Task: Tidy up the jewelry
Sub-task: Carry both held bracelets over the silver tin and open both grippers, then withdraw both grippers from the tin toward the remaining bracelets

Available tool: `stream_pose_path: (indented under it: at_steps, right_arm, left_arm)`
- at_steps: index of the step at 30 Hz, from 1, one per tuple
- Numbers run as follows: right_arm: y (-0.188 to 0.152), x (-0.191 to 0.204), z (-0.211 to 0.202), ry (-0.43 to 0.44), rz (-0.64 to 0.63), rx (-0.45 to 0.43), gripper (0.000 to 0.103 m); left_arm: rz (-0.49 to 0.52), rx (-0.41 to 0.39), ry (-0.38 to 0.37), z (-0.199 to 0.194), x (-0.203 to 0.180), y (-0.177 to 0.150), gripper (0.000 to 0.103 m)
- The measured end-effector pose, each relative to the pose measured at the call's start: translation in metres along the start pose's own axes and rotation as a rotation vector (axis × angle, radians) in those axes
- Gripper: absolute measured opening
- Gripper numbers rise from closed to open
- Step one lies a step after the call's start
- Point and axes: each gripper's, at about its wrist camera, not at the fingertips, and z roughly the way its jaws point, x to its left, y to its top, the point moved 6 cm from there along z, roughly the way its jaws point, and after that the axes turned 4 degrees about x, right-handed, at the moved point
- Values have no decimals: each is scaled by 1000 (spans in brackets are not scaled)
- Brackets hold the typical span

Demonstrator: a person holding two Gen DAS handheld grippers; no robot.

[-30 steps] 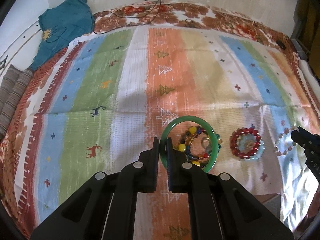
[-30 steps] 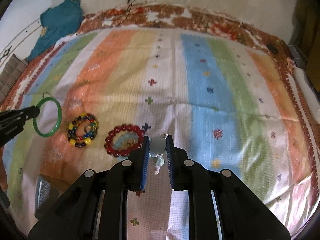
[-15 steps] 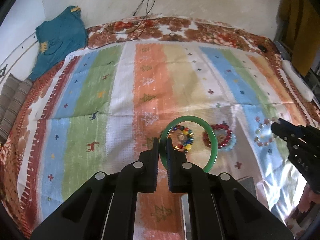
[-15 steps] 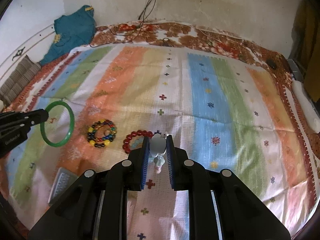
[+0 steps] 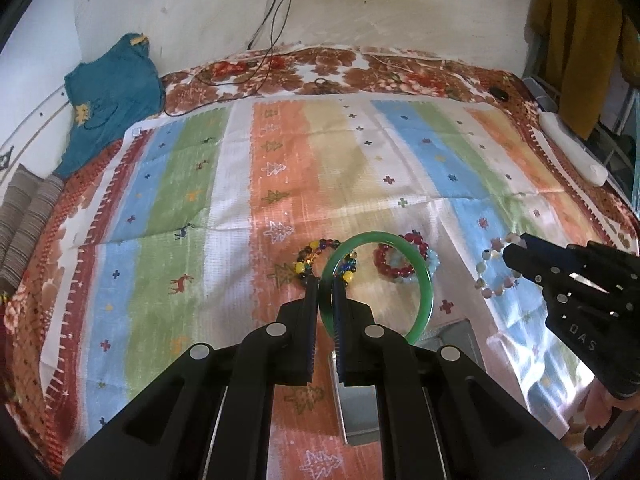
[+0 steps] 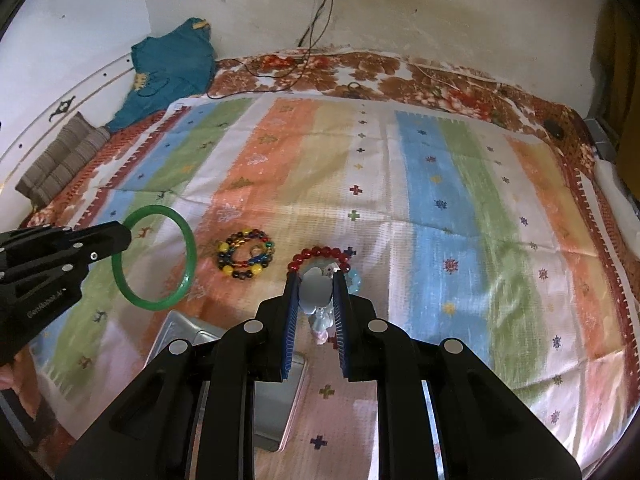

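My left gripper [image 5: 325, 286] is shut on a green bangle [image 5: 424, 272] and holds it in the air above the striped cloth; the bangle also shows in the right wrist view [image 6: 188, 248]. My right gripper [image 6: 316, 280] is shut on a pale pink-and-white bead bracelet [image 6: 318, 296], which hangs from its tips [image 5: 486, 264]. A multicoloured bead bracelet [image 6: 245, 255] and a red bead bracelet [image 6: 320, 254] with a light blue one inside it lie on the cloth. A silver metal tray [image 6: 276, 412] lies below both grippers.
The striped cloth [image 5: 280, 168] covers a floral bedspread. A teal garment [image 5: 112, 92] and a striped cushion [image 5: 24, 216] lie at the far left. Black cables [image 5: 264, 60] hang from the wall. A white object [image 5: 572, 148] lies at the right edge.
Both grippers have lifted and drawn back from the cloth with their jewelry, so the lying bracelets look farther away. The metal tray has come into view beneath them.
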Motion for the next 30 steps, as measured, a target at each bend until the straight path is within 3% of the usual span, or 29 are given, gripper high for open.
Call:
stream_pose_path:
  at_steps: [15, 22, 24, 25, 30]
  right_arm:
    - [-22, 21, -18, 73, -19, -1, 18]
    - [-27, 33, -30, 93, -47, -41, 18]
    - [-29, 32, -30, 57, -50, -43, 33]
    - [-31, 30, -29, 45, -48, -41, 51]
    - [-34, 19, -21, 15, -31, -15, 52]
  left_arm:
    - [19, 5, -15, -18, -11, -24, 7]
    - [29, 32, -22, -18, -19, -38, 7]
    - [28, 44, -25, -17, -20, -40, 13]
    - [29, 45, -16, -17, -20, -41, 22]
    - [8, 42, 16, -18, -9, -41, 27]
